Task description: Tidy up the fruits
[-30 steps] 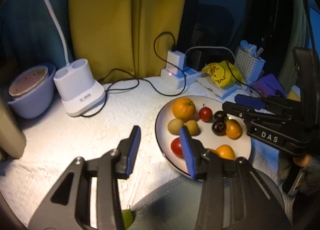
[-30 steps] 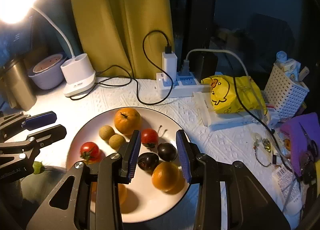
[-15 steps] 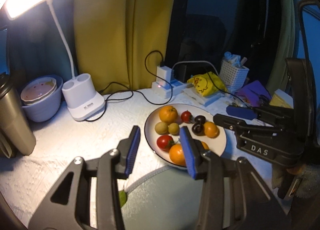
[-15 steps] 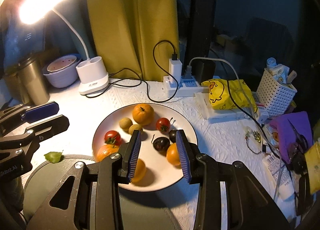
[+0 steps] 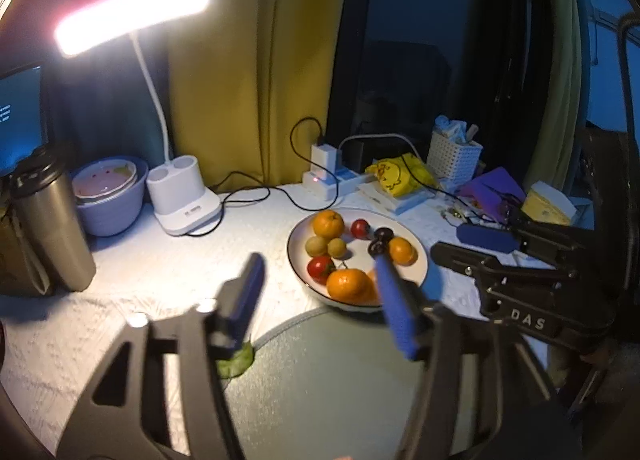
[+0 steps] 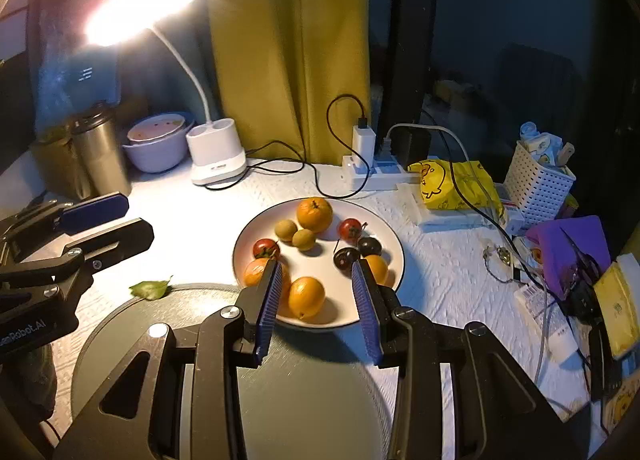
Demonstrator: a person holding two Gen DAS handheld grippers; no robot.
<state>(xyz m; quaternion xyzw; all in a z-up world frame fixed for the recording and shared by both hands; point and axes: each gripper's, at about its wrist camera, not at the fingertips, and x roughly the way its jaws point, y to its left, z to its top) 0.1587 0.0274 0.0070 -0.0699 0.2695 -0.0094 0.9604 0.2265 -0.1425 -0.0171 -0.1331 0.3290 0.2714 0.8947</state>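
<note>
White surface under lamp, plate of fruit centre. Left gripper opening, empty. Right gripper parted, empty.

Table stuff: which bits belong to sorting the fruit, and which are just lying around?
For the job: plate, oranges, tomatoes, dark plums, small brownish fruits.

Lying about: desk lamp, power strip, metal flask, white basket, yellow bag, leaf.
</note>
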